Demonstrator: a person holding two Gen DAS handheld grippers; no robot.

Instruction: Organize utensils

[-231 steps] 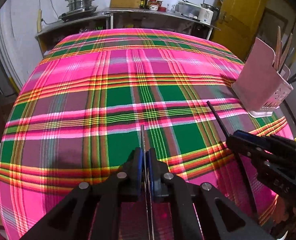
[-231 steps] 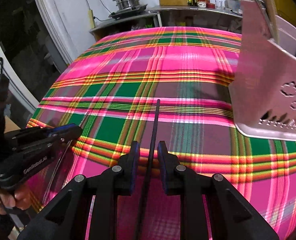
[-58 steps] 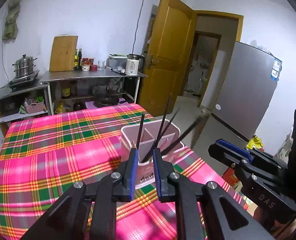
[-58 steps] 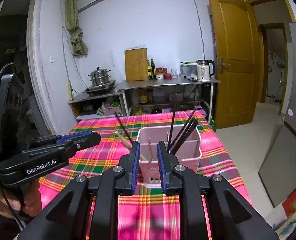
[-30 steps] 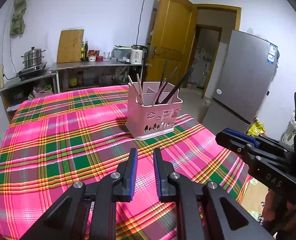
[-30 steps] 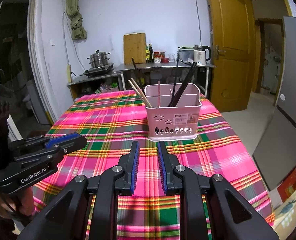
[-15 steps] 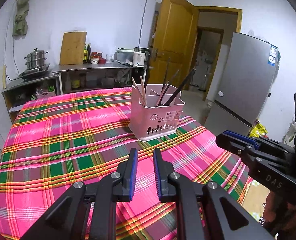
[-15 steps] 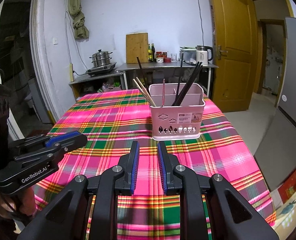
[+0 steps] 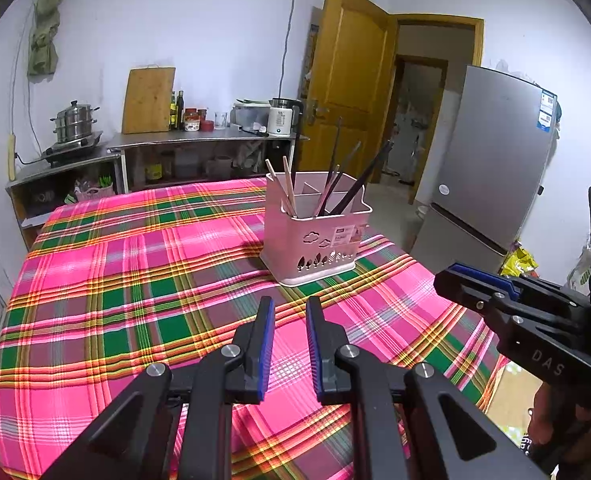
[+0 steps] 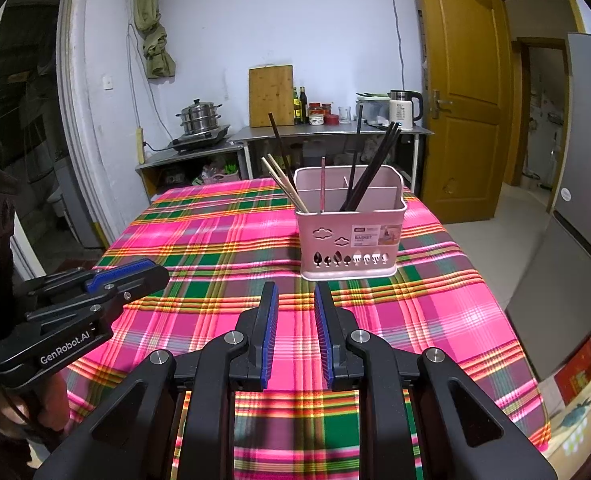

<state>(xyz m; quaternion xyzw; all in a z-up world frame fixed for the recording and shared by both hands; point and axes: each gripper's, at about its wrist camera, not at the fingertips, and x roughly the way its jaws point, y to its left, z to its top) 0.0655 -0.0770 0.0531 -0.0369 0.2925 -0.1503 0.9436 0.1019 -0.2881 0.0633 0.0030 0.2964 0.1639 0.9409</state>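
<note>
A pink utensil basket point(image 9: 315, 236) point(image 10: 349, 236) stands on the plaid tablecloth point(image 9: 135, 280) point(image 10: 215, 240) at the far right side. It holds several dark chopsticks point(image 10: 369, 168) point(image 9: 353, 184), light wooden chopsticks point(image 10: 283, 186) point(image 9: 287, 190) and a pink stick point(image 10: 322, 184), all leaning upright. My left gripper point(image 9: 288, 312) is open and empty, held above the cloth short of the basket; it also shows in the right wrist view point(image 10: 127, 278). My right gripper point(image 10: 294, 300) is open and empty, facing the basket; it also shows in the left wrist view point(image 9: 475, 280).
A steel counter point(image 10: 327, 130) with a kettle point(image 10: 403, 114), jars and a cutting board point(image 10: 270, 96) stands behind the table. A steamer pot point(image 10: 197, 120) sits at the left. A wooden door point(image 10: 461, 88) and a grey fridge point(image 9: 491, 168) are at the right.
Both grippers earlier held dark chopsticks low over the cloth; those now stand in the basket. Both grippers have drawn back from the basket and stay open and empty.
</note>
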